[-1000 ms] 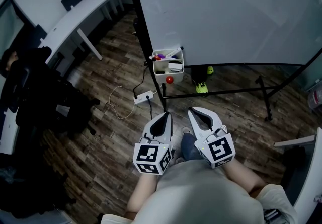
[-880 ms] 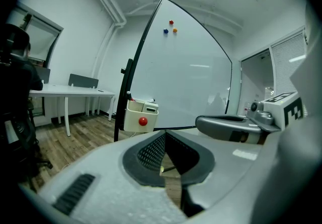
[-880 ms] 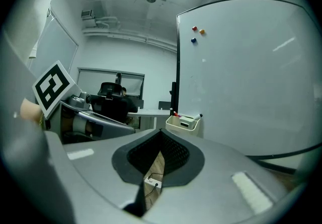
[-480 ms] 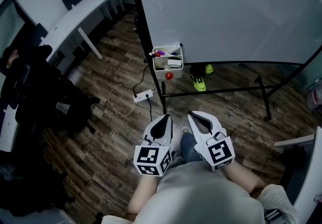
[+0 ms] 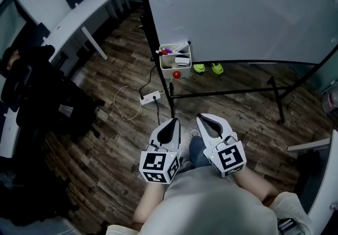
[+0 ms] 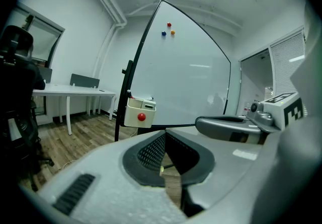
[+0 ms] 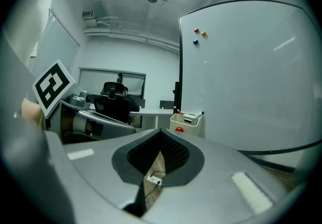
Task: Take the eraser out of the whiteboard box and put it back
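Observation:
The white whiteboard box (image 5: 176, 60) hangs on the board's lower left corner, with a red round magnet (image 5: 176, 74) on its front. A white eraser (image 5: 182, 61) and markers lie inside it. My left gripper (image 5: 172, 122) and right gripper (image 5: 203, 119) are held side by side in front of my body, well short of the box, both shut and empty. In the left gripper view the box (image 6: 139, 112) stands ahead past the closed jaws, with the right gripper (image 6: 229, 124) alongside. The right gripper view also shows the box (image 7: 186, 122) ahead.
The whiteboard (image 5: 237, 12) stands on a black frame with a floor bar (image 5: 227, 93). A power strip (image 5: 149, 98) with its cable lies on the wood floor. Green shoes (image 5: 206, 68) show behind the board. A white desk (image 5: 90, 12) and black chair (image 5: 37, 96) are at left.
The box and the green shoes behind the board sit higher in the head view than before. Both grippers stay shut, side by side.

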A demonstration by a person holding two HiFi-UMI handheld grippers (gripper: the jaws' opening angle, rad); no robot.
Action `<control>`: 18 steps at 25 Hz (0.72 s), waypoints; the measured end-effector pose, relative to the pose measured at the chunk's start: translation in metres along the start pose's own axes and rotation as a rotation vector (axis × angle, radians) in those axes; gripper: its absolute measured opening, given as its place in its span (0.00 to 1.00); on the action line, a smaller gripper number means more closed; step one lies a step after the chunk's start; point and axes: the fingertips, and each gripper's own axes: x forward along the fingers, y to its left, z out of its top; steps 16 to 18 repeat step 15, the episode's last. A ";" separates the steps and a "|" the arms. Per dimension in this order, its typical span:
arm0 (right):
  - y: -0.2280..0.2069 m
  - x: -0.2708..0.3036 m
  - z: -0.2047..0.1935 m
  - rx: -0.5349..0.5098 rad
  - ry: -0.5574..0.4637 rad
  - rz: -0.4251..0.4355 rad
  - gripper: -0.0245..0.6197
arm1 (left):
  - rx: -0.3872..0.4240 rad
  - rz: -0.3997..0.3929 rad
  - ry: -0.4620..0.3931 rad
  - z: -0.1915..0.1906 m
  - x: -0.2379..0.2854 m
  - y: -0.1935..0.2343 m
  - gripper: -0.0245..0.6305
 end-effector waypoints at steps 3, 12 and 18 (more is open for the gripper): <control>0.000 -0.002 0.000 0.013 0.006 -0.007 0.04 | 0.003 -0.002 -0.002 0.001 -0.001 -0.001 0.04; -0.001 -0.002 0.001 0.034 0.008 -0.019 0.04 | 0.005 -0.005 -0.005 0.002 -0.001 -0.003 0.04; -0.002 -0.001 0.002 0.034 0.012 -0.024 0.04 | 0.005 -0.004 -0.004 0.001 0.000 -0.003 0.04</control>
